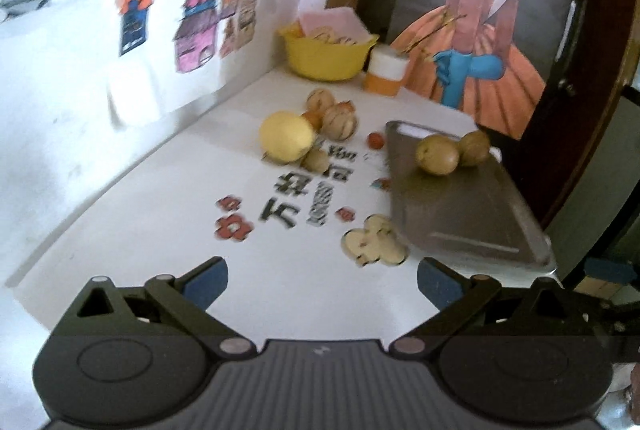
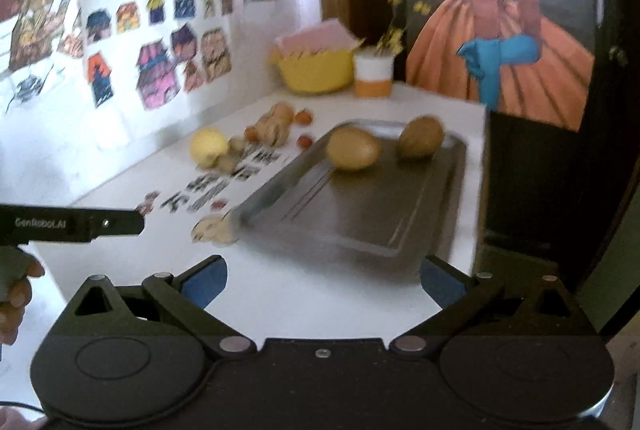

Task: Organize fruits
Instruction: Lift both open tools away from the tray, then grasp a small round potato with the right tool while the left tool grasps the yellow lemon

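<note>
Left wrist view: the left gripper [image 1: 322, 284] is spread wide and empty at bottom centre; a yellow lemon [image 1: 285, 136] sits mid-frame by striped fruits [image 1: 339, 122], with two fruits on the metal tray [image 1: 472, 214] at right. Right wrist view: the right gripper [image 2: 323, 284] is likewise released, the tray straight ahead carrying two brownish fruits [image 2: 353, 148], a yellow bowl [image 2: 316, 70] behind.

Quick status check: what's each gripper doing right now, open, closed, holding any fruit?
Left gripper: open, fingers spread wide, holding nothing.
Right gripper: open, fingers spread wide, holding nothing.
</note>
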Demonstrator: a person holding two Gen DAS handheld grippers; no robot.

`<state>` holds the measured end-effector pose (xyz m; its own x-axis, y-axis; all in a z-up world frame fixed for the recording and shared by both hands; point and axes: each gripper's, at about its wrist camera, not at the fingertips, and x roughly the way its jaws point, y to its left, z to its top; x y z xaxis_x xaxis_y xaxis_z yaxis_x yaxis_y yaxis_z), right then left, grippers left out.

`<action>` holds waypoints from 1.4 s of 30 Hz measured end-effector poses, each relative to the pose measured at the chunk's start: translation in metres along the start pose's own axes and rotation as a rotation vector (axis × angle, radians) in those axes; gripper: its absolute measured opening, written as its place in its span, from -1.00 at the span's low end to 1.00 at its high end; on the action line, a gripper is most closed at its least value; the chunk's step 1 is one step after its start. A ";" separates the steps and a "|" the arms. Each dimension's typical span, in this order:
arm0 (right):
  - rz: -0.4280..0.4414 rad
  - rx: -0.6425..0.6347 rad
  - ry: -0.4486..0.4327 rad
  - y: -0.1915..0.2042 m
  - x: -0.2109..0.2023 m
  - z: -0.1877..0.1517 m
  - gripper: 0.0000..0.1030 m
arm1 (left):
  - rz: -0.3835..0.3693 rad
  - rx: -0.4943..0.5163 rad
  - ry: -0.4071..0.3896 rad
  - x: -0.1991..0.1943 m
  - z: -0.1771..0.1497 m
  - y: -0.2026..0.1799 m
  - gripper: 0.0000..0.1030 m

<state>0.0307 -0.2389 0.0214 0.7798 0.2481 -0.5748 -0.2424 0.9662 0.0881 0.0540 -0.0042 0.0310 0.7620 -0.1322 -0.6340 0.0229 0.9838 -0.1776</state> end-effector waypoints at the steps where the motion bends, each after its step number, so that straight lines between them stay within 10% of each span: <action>1: 0.012 -0.007 0.016 0.006 0.002 -0.001 0.99 | 0.013 -0.002 0.011 -0.001 -0.002 0.003 0.99; 24: 0.198 -0.180 0.035 0.062 0.080 0.075 0.99 | 0.077 -0.042 -0.010 0.036 0.056 0.063 0.99; 42: 0.263 -0.349 0.012 0.063 0.194 0.114 0.82 | 0.024 -0.039 -0.006 0.139 0.115 0.055 0.99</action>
<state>0.2328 -0.1216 0.0083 0.6590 0.4798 -0.5793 -0.6139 0.7880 -0.0457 0.2353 0.0451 0.0197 0.7660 -0.1082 -0.6337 -0.0201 0.9812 -0.1919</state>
